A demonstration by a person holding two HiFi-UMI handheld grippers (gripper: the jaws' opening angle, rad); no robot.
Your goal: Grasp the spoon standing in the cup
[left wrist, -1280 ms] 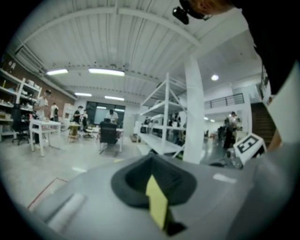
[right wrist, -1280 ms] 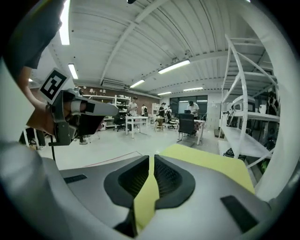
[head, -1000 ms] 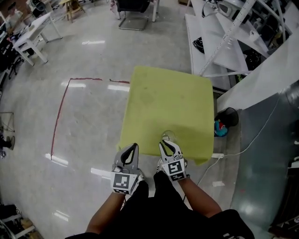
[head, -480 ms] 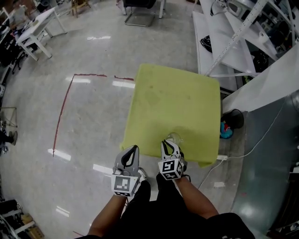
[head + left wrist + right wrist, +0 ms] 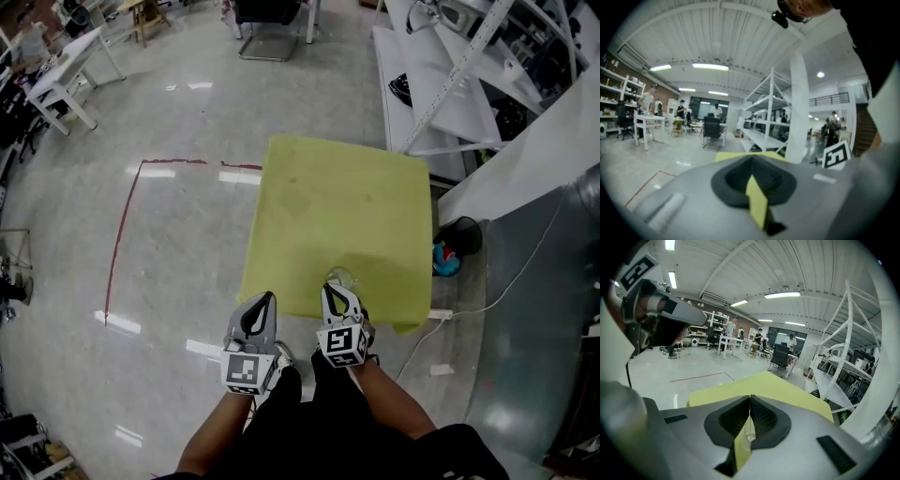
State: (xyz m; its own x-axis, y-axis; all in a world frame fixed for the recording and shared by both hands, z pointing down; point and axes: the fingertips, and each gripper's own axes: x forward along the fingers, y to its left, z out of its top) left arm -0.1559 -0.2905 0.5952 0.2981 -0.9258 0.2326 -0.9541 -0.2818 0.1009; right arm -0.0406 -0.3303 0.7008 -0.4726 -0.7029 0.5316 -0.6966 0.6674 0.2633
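Note:
A clear glass cup [image 5: 339, 276] stands near the front edge of the yellow-green table [image 5: 347, 202]. I cannot make out the spoon in it. My right gripper [image 5: 332, 290] is shut and empty, its tips just short of the cup on the near side. In the right gripper view the jaws [image 5: 750, 398] meet, and the cup [image 5: 749, 434] shows through the slit below them. My left gripper [image 5: 268, 296] is shut too, level with the table's front edge and left of the cup. In the left gripper view [image 5: 751, 163] only a strip of the table [image 5: 736, 156] shows.
A white shelving rack [image 5: 441, 84] stands to the right of the table. A black bin [image 5: 459, 234] and a white cable with a power strip [image 5: 437, 314] lie by the table's right corner. Red tape [image 5: 120, 230] marks the floor at left. White tables [image 5: 66, 80] and a chair [image 5: 267, 23] stand far off.
The head view has swayed a little. Both grippers stay shut at the table's front edge, the right one still just short of the cup.

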